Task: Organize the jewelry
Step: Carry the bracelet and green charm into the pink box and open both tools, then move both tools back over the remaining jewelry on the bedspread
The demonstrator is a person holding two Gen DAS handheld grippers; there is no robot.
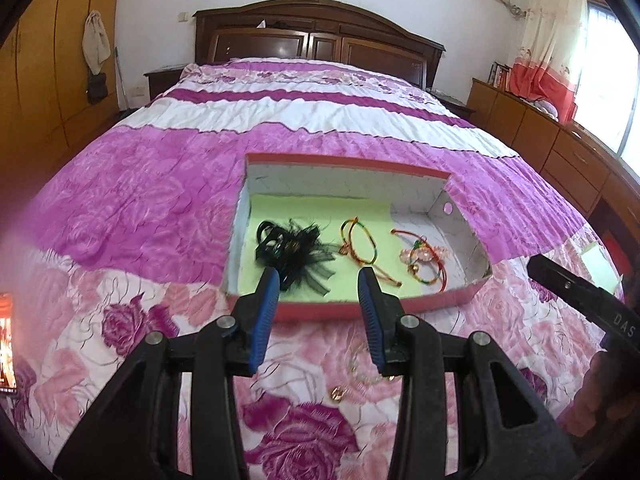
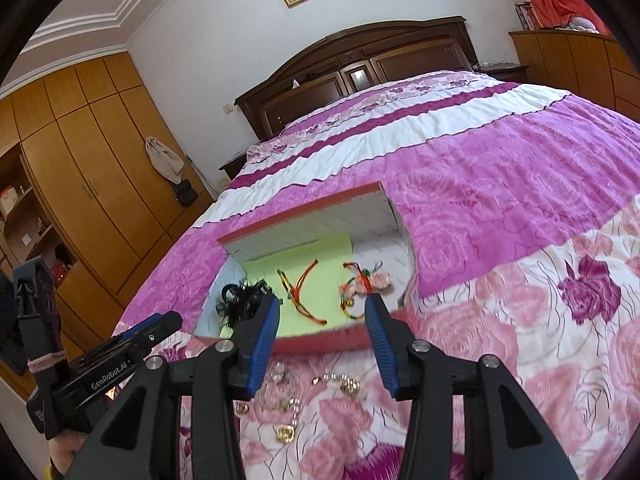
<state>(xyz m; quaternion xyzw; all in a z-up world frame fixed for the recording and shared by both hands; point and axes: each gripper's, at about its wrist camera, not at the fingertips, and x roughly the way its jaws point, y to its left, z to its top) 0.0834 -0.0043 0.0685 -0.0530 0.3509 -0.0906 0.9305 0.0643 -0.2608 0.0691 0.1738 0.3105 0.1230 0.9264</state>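
Note:
A red-rimmed white box (image 1: pixel 344 163) (image 2: pixel 304 210) lies open on the bed, lined with green paper (image 1: pixel 304 216). In it lie a black feathered hair piece (image 1: pixel 292 248) (image 2: pixel 244 300), a red-green-yellow cord bracelet (image 1: pixel 360 240) (image 2: pixel 300 288), and more cord bracelets with pink beads (image 1: pixel 420 258) (image 2: pixel 366 282). Gold and pearl jewelry (image 2: pixel 296 396) (image 1: pixel 360 376) lies on the bedspread in front of the box. My left gripper (image 1: pixel 320 280) is open and empty at the box's near rim. My right gripper (image 2: pixel 322 308) is open and empty over that rim.
The pink floral bedspread (image 1: pixel 160 184) covers the whole bed. The dark headboard (image 1: pixel 316 36) is at the far end. Wooden wardrobes (image 2: pixel 92 184) stand left, drawers (image 1: pixel 560 152) right. The other gripper shows at the right edge (image 1: pixel 580 300) and the left edge (image 2: pixel 120 352).

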